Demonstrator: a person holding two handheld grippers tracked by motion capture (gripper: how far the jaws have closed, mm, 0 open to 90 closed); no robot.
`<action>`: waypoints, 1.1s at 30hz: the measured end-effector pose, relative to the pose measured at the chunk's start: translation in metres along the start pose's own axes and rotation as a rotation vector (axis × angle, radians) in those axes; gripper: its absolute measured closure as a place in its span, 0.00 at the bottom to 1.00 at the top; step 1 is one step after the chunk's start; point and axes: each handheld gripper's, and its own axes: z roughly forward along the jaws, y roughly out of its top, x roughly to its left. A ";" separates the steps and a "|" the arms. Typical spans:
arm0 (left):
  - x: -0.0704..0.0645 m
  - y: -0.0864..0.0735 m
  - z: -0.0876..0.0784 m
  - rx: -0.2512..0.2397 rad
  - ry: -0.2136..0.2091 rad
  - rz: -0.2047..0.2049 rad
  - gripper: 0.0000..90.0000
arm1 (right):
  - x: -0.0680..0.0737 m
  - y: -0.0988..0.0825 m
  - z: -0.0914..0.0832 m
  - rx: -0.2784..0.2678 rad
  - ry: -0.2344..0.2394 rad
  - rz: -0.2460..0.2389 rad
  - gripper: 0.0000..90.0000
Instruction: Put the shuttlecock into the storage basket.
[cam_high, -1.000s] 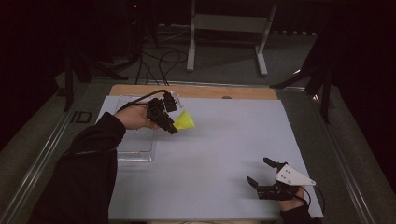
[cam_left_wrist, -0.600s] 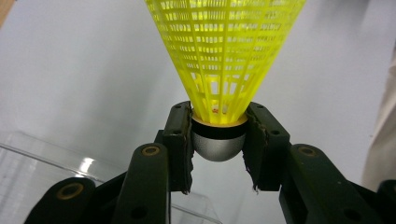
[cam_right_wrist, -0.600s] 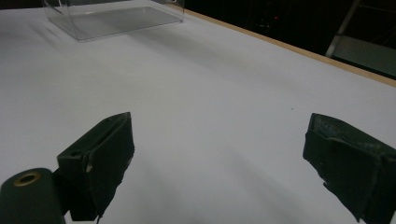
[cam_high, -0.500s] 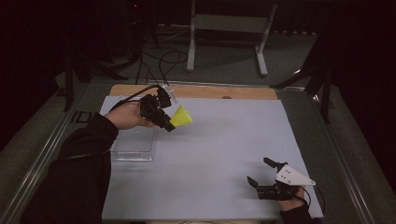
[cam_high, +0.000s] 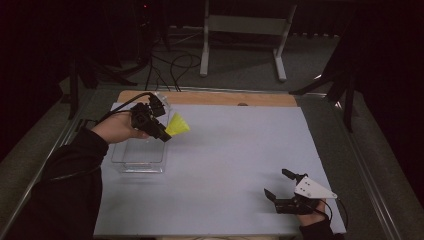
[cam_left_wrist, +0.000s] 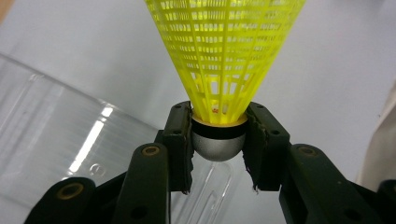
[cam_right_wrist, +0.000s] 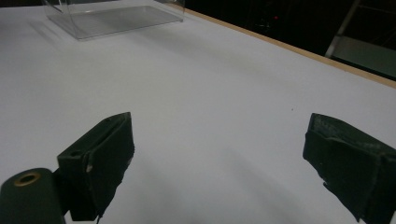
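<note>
1. Your left gripper clamps the yellow shuttlecock by its silver cork, skirt pointing away, so the light mesh isn't crushed.
2. You hold it in the air just right of the clear box, over the box's far right corner.
3. The clear box looks empty.
4. Well right of the box, your right gripper rests on the table, jaws spread wide and empty.

The shuttlecock hangs above the surface, just right of the clear box. The box sits far left. The right hand-held gripper rests, it seems, near right.
</note>
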 end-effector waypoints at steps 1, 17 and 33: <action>0.000 0.000 0.000 0.000 0.000 0.000 0.73 | 0.000 0.000 0.000 0.000 0.000 0.000 0.10; 0.008 -0.035 -0.019 -0.020 0.042 -0.090 0.73 | 0.000 0.000 0.001 0.001 0.001 0.003 0.10; 0.014 -0.082 -0.040 -0.056 0.130 -0.208 0.73 | 0.000 0.000 0.001 0.004 -0.002 0.002 0.10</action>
